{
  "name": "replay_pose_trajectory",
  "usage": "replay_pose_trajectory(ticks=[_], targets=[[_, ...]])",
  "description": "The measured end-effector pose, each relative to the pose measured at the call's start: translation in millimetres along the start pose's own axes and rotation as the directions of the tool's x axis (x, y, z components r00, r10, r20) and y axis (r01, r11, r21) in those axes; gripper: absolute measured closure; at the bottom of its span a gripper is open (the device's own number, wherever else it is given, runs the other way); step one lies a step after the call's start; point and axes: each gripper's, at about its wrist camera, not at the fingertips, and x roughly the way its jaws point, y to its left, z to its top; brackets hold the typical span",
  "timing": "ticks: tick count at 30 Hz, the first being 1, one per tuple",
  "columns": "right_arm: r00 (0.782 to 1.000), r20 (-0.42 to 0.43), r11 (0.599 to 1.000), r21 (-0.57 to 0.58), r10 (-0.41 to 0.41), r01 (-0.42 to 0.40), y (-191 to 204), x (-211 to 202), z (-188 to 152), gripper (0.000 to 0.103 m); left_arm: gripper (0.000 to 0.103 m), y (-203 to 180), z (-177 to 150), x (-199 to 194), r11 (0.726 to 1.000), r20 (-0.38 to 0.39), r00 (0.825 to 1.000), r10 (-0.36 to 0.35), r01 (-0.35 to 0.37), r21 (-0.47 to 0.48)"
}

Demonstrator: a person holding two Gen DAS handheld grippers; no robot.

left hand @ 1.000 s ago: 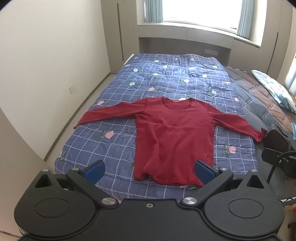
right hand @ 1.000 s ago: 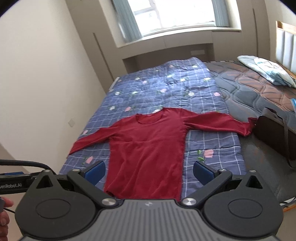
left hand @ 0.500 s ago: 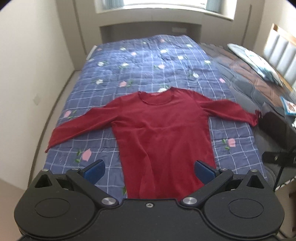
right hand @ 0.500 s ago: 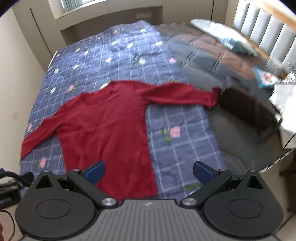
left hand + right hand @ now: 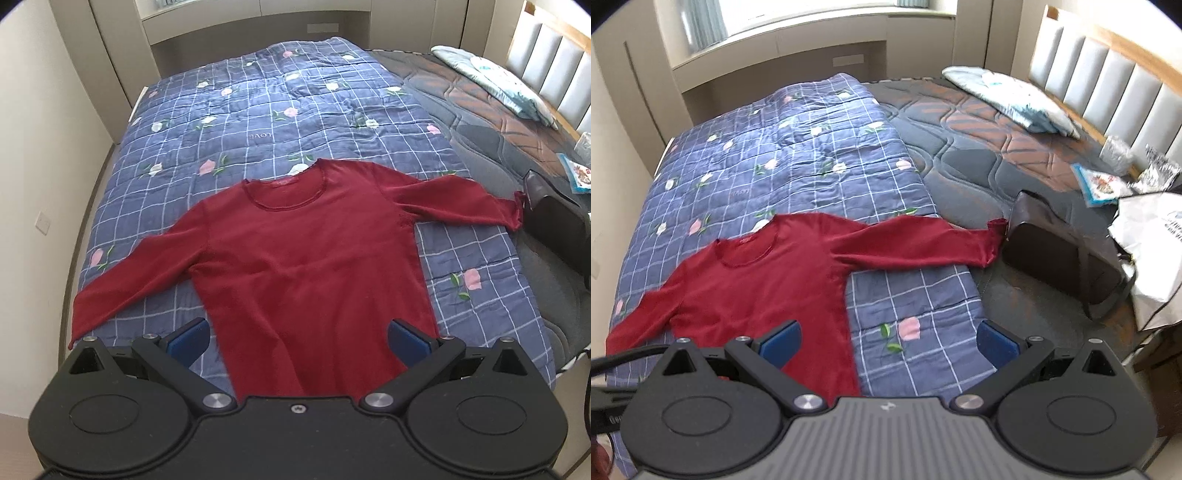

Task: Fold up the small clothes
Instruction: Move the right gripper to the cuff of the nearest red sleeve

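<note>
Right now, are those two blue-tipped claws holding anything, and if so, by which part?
Nothing is held. The left gripper and right gripper are both open above the red sweater, which lies flat on the quilt.

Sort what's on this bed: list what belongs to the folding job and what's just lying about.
Belongs to the job:
red long-sleeved top, spread flat and unfolded
left gripper, open
right gripper, open

Just lying about:
blue checked quilt, under the top
dark bag, by the sleeve cuff
pale blue pillow
white plastic bag

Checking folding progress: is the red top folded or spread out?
Spread out: the red top lies flat on the blue quilt, both sleeves out sideways.
</note>
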Motion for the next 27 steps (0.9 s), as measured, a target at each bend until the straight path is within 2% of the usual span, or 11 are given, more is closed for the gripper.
replay_pose_trajectory(ticks=[3, 8, 16, 19, 22, 24, 27], targets=[[0.999, -0.040, 1.000, 0.011, 0.006, -0.006, -17, 44, 10, 0.000, 0.001, -16, 10, 26, 1.000, -0.030, 0.999, 0.009, -0.010, -0.014], [0.995, -0.097, 1.000, 0.011, -0.001, 0.002, -47, 119, 18, 0.000, 0.001, -48, 21, 88, 0.998, -0.145, 0.988, 0.045, -0.049, -0.025], [0.992, -0.129, 1.000, 0.025, -0.008, 0.011, -95, 222, 19, 0.000, 0.001, -94, 48, 174, 0.991, -0.177, 0.982, 0.067, -0.086, -0.106], [0.997, -0.073, 0.999, 0.049, 0.021, -0.017, -115, 244, 16, 0.000, 0.001, -110, 62, 201, 0.986, -0.158, 0.984, 0.084, -0.105, -0.126], [0.999, 0.034, 0.995, 0.098, 0.018, -0.021, -138, 261, 8, 0.000, 0.001, -123, 76, 224, 0.983, -0.116, 0.989, 0.096, -0.113, -0.148], [0.996, 0.084, 0.985, 0.170, -0.010, -0.005, -157, 273, 1, 0.000, 0.001, -131, 85, 240, 0.981, -0.094, 0.990, 0.103, -0.117, -0.153], [0.993, 0.114, 0.959, 0.284, -0.020, -0.013, -185, 288, -4, 0.000, 0.001, -144, 95, 264, 0.981, -0.058, 0.992, 0.112, -0.120, -0.154]])
